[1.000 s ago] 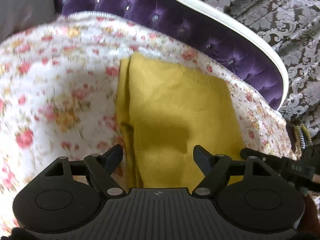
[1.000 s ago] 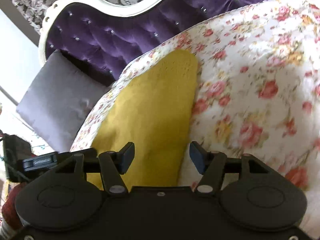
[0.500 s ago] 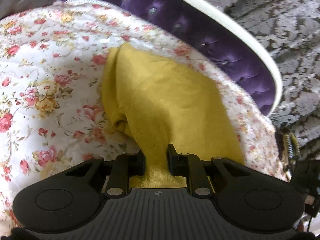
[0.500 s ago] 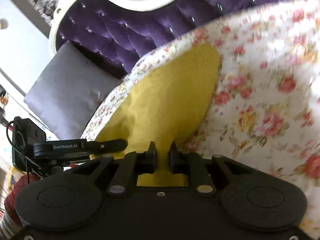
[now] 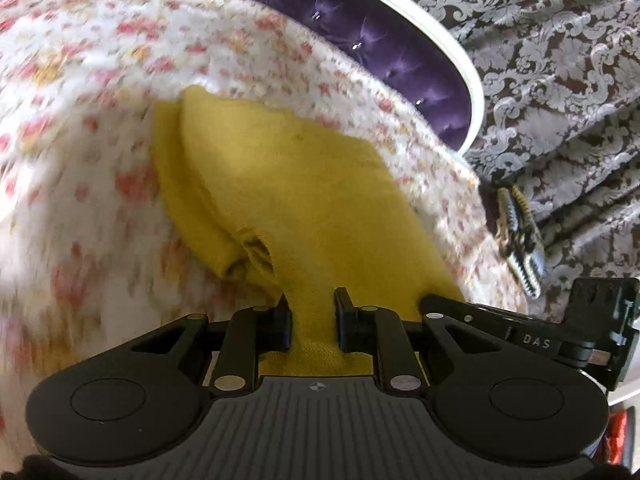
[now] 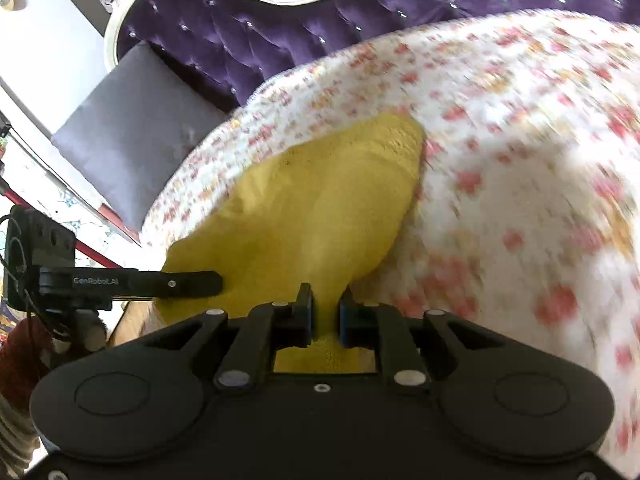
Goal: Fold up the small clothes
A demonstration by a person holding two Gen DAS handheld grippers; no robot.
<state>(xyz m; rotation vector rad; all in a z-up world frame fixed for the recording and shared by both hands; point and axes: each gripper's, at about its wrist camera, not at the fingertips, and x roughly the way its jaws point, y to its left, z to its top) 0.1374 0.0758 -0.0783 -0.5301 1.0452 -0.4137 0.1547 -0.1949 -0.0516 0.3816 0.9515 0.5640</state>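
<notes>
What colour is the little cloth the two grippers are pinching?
Mustard yellow. The cloth shows best in the left wrist view, lying on the flowery bedspread.

Left wrist view. The left gripper (image 5: pixel 313 314) has both jaws closed on the near edge of a mustard-yellow knit garment (image 5: pixel 296 184), the pinched fabric rising in a narrow ridge between the fingers (image 5: pixel 280 320). The garment lies on a floral bedspread (image 5: pixel 80 140), white with pink and orange flowers, blurred on the left side. A folded layer shows along the garment's left edge, ending in a small rolled opening. Beyond the bedspread runs a purple tufted headboard (image 5: pixel 400 56) with a white frame. Grey damask fabric (image 5: pixel 560 80) fills the upper right. The right gripper (image 5: pixel 520 332) enters at right, its tip touching the garment's edge.
</notes>
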